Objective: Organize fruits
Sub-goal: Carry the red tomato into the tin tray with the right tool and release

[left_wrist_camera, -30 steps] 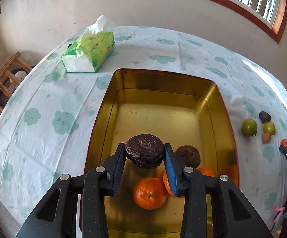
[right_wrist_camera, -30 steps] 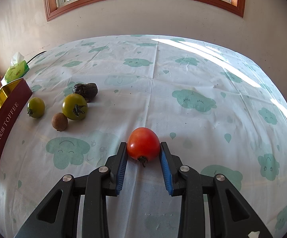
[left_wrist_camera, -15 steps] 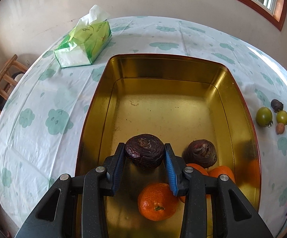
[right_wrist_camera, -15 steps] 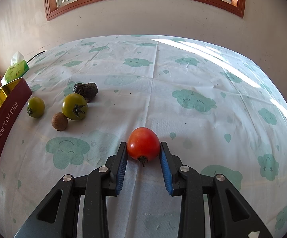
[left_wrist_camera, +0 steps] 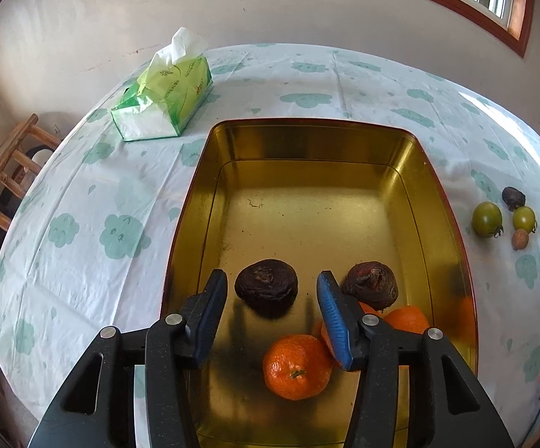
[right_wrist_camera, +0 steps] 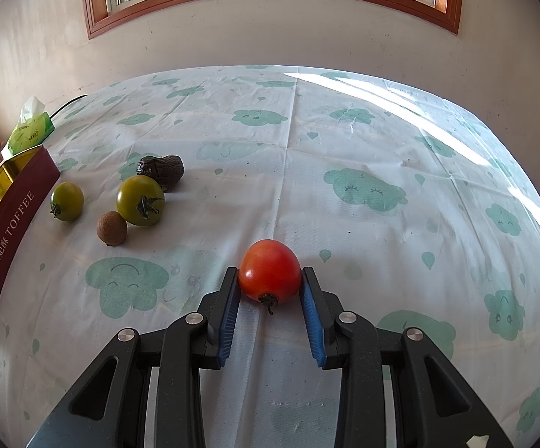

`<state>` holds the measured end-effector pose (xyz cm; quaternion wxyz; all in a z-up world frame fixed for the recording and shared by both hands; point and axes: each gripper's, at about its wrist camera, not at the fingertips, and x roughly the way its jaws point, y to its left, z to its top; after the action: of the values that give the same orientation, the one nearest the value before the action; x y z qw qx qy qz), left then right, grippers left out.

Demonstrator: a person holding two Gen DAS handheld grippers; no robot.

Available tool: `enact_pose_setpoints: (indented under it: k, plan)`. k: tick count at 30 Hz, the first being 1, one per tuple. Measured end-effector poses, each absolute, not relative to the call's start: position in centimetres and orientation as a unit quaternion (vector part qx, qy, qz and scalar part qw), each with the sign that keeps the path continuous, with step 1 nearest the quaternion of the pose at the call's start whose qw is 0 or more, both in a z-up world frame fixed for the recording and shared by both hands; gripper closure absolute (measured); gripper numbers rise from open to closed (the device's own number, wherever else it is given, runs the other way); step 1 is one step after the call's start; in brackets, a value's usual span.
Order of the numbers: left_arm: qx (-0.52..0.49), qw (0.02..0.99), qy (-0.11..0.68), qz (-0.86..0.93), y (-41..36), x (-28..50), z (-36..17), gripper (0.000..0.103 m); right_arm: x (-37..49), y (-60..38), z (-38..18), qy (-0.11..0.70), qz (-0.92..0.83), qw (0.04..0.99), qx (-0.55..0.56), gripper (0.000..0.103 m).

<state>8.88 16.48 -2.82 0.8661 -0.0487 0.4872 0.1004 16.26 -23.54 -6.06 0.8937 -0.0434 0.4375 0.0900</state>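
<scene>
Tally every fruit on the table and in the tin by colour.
Dark wrinkled: 3
Orange: 3
Green: 2
Brown: 1
Red: 1
Total: 10

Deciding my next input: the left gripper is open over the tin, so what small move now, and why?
Probably lift the left gripper clear of the tin: its jaws stand apart from the dark wrinkled fruit, which sits on the floor. The right gripper holds the red tomato.
</scene>
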Motion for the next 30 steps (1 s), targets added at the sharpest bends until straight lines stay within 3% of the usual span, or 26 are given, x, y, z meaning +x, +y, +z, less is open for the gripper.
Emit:
enact_pose_setpoints:
  k: [30]
  plan:
    - [-0.057,0.883,0.456,0.096,14.1,2.7,-1.4,0.042,15.2,-20.1,-4.1,0.438,0.101,0.892,-0.048,0.074]
